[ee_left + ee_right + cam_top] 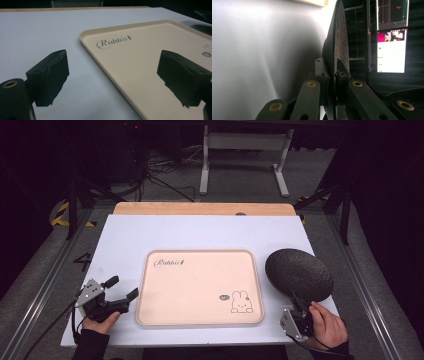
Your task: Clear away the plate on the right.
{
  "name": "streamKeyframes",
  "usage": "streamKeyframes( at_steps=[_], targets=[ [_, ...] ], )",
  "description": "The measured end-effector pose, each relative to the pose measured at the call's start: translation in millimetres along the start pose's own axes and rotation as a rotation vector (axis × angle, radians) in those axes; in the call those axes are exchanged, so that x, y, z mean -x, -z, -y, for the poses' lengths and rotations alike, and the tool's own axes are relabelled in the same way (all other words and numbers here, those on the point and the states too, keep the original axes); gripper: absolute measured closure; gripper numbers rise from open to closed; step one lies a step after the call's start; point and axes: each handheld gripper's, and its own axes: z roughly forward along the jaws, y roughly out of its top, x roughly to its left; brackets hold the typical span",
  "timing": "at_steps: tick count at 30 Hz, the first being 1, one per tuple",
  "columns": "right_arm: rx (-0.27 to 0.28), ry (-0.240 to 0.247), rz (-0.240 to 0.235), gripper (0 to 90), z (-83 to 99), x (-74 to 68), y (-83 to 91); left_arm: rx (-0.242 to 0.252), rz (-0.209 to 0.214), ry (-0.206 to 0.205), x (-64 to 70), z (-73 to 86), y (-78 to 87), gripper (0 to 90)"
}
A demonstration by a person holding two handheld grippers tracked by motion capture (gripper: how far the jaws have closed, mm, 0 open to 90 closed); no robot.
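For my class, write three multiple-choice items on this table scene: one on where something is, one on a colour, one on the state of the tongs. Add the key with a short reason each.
1. Where on the tray is the rabbit drawing?
A. near right corner
B. far left corner
C. centre

2. What colour is the plate?
A. white
B. black
C. red

3. How do the left tongs stand?
A. shut on the tray
B. shut on the plate
C. open, holding nothing

Key:
1 A: the high view shows the rabbit in the corner nearest the right tongs.
2 B: its speckled surface is black, and the right tongs clamp its rim.
3 C: the left gripper view shows both pads wide apart, one beside the tray and one over it.
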Motion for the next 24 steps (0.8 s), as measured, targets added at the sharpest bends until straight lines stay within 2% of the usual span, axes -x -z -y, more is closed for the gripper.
streamKeyframes(
  at_steps=[13,15,19,24],
  targets=[
    [0.045,0.018,0.034,85.4,-14.7,8.3,13.3,-0.006,0.001,0.004,0.4,0.3,-1.1,10.8],
    [0.064,0.028,0.033,85.4,-20.7,10.3,14.9,-0.011,0.008,0.0,0.1,0.2,-1.5,9.6],
    [0.082,0.038,0.034,85.4,-29.2,12.0,15.0,-0.015,-0.002,0.011,-0.4,0.1,-1.7,9.3],
    [0.128,0.064,0.03,85.3,-45.5,15.6,14.8,-0.016,-0.003,-0.007,1.2,0.5,-1.2,8.8]
  ],
)
